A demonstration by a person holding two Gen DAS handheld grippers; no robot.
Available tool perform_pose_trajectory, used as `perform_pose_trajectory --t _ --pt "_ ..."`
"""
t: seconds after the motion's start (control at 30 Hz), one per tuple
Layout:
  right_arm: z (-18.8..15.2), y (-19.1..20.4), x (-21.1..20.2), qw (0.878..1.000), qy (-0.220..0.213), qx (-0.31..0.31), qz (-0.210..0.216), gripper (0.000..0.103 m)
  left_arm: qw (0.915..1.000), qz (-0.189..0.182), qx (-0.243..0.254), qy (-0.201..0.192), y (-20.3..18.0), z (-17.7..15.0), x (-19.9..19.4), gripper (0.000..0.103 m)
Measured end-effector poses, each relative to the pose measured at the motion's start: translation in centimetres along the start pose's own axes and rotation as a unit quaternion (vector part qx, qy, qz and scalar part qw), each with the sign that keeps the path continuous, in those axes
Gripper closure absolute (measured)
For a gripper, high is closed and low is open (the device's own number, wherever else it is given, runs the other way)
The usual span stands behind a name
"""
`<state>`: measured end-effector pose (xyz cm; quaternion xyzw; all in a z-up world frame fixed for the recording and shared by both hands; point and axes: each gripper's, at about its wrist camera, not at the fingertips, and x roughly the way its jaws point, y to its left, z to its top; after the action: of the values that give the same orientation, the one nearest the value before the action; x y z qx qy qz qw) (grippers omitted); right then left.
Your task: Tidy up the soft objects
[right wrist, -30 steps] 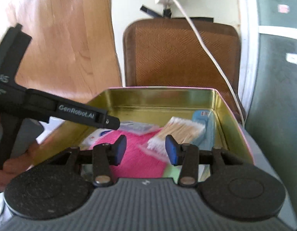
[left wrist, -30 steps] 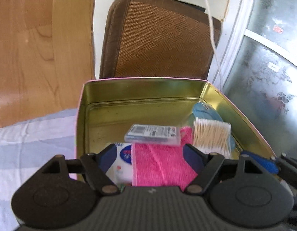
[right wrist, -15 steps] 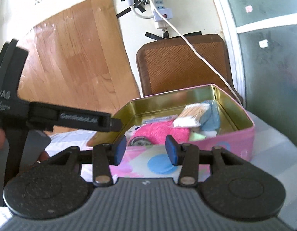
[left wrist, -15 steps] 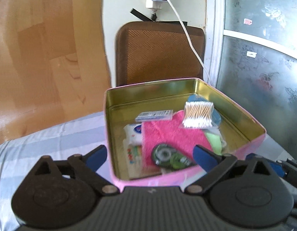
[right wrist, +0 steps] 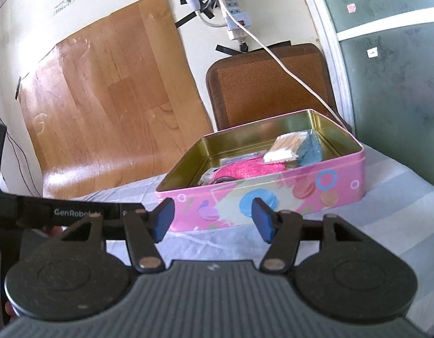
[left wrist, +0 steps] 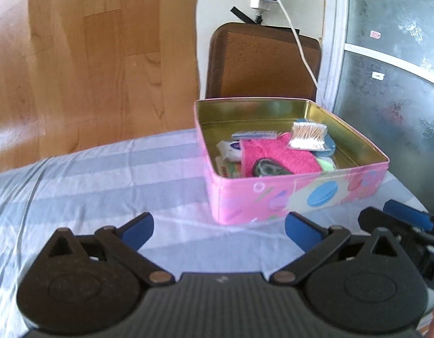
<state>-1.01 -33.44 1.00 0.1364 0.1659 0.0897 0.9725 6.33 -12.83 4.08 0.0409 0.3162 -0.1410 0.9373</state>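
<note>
A pink tin box (left wrist: 301,194) (right wrist: 273,194) with a gold inside stands on the striped cloth. In it lie a pink cloth (left wrist: 276,155) (right wrist: 245,169), a pack of cotton swabs (left wrist: 308,135) (right wrist: 287,148), a blue object (right wrist: 311,149), a tissue pack (left wrist: 231,149), a green cloth (left wrist: 326,164) and a dark tape dispenser (left wrist: 266,167). My left gripper (left wrist: 219,228) is open and empty, well back from the box's near wall. My right gripper (right wrist: 214,219) is open and empty, just in front of the box.
A brown chair back (left wrist: 262,62) (right wrist: 270,84) stands behind the box. A white cable (right wrist: 287,70) hangs from a power strip (right wrist: 235,19) on the wall. A wooden panel (right wrist: 104,112) is at the left, a frosted glass door (left wrist: 391,84) at the right.
Both grippers have pulled back and up from inside the box to in front of it. The left jaws have opened wider, leaving the pink cloth in the box.
</note>
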Motion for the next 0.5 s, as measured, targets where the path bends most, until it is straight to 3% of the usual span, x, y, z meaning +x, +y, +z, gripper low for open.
perform_pose_trajectory --t 0.17,0.5 --pt "-0.1 0.9 -0.6 1.0 -0.008 0.005 0.001 0.029 0.9998 0.007 -0.012 -0.014 0.7 -1.3 -1.2 0.0" --pt "-0.6 1.9 -1.6 1.0 -0.027 0.013 0.001 0.022 0.9997 0.014 -0.014 -0.016 1.1 -2.9 -2.0 0.0"
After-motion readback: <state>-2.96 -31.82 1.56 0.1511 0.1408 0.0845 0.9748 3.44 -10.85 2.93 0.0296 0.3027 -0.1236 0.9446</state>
